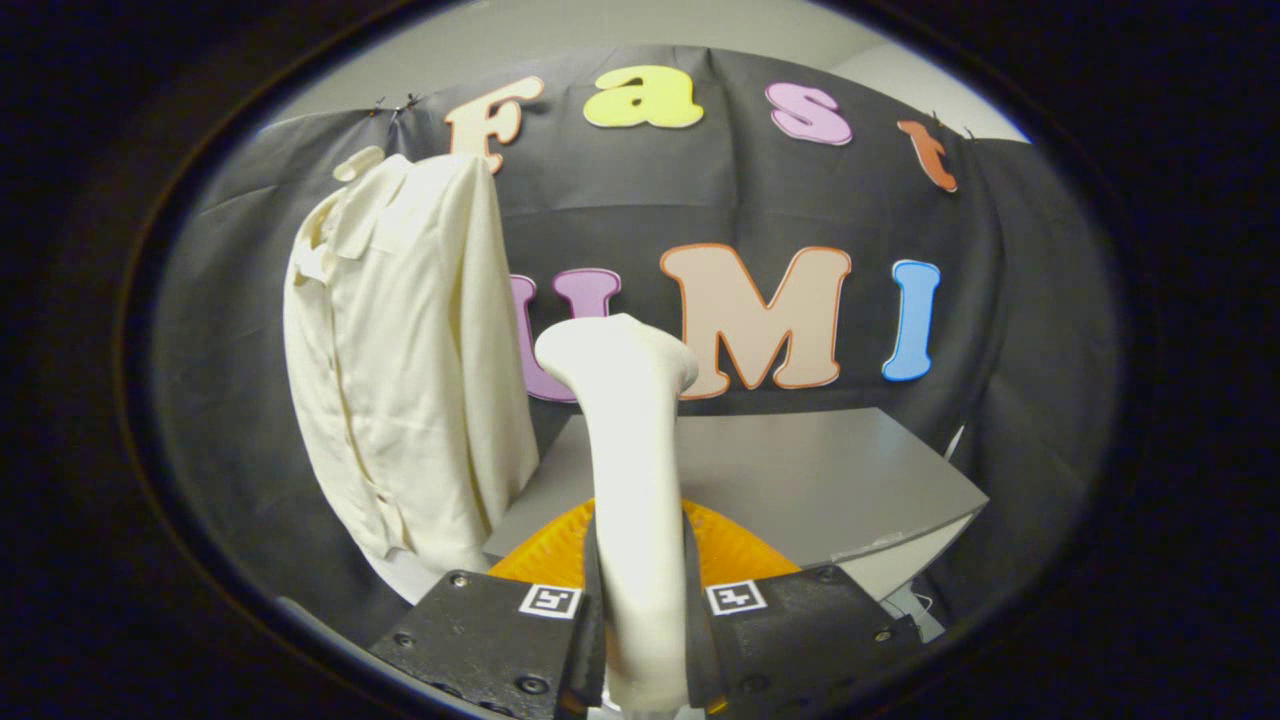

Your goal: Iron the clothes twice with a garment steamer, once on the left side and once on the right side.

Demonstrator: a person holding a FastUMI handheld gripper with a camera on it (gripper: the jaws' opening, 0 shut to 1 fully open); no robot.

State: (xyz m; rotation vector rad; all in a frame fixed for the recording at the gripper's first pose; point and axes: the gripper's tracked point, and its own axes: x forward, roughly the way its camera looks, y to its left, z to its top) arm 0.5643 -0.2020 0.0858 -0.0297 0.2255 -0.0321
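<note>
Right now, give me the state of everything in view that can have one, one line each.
Claw: shut on the garment steamer, a finger pressed on either side of its handle.
Garment steamer: held upright, head up beyond the fingers, apart from the shirt.
Shirt: hanging against the booth wall, buttoned down the front, beside the steamer head.
Grey table: bare on top, beyond the fingers.
</note>
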